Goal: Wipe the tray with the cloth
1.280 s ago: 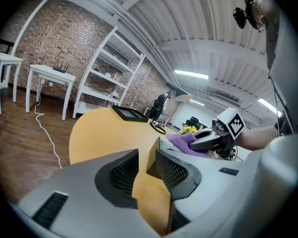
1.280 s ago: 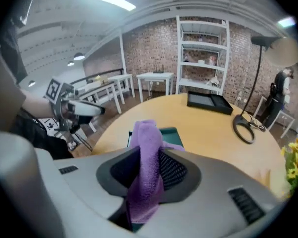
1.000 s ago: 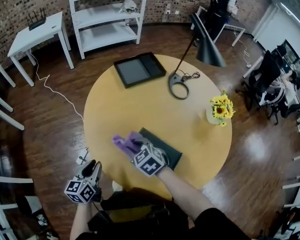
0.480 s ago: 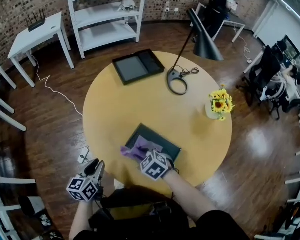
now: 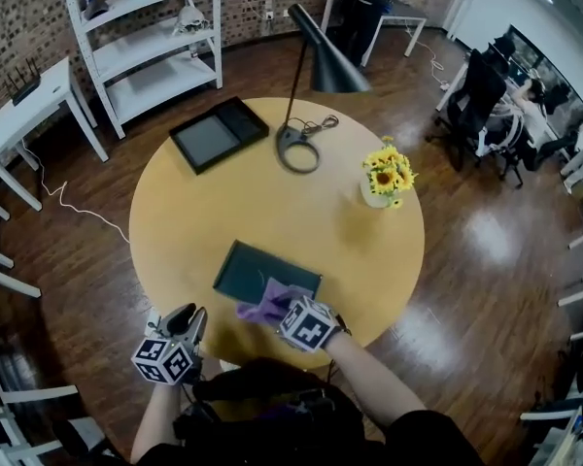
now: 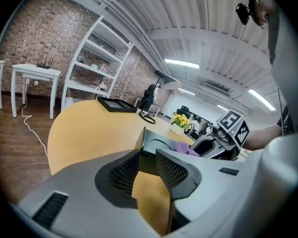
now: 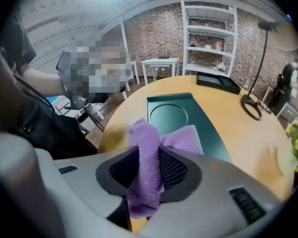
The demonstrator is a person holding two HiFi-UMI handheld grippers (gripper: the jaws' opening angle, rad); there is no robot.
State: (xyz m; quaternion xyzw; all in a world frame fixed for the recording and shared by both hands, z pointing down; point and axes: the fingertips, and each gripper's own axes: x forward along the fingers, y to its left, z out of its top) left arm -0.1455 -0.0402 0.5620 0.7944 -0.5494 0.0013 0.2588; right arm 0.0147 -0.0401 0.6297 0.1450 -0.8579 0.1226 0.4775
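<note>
A dark green tray (image 5: pixel 256 266) with a round recess lies on the near side of the round yellow table (image 5: pixel 272 202). My right gripper (image 5: pixel 280 306) is shut on a purple cloth (image 5: pixel 260 308), which rests on the tray's near edge. In the right gripper view the cloth (image 7: pixel 146 143) hangs bunched between the jaws of the right gripper (image 7: pixel 149 171), with the tray (image 7: pixel 174 115) just beyond. My left gripper (image 5: pixel 188 318) hovers at the table's near-left edge, open and empty. In the left gripper view the left gripper (image 6: pixel 146 166) points at the tray's (image 6: pixel 156 144) side.
A second black tray (image 5: pixel 217 132) lies at the table's far left. A black lamp (image 5: pixel 299 149) stands at the far middle and a vase of yellow flowers (image 5: pixel 384 178) at the right. White shelves (image 5: pixel 146 37) and a small white table (image 5: pixel 24 105) stand behind.
My right gripper has dragged the cloth from the tray's left corner across the tray to its near edge. The left gripper has shifted slightly by the table's edge.
</note>
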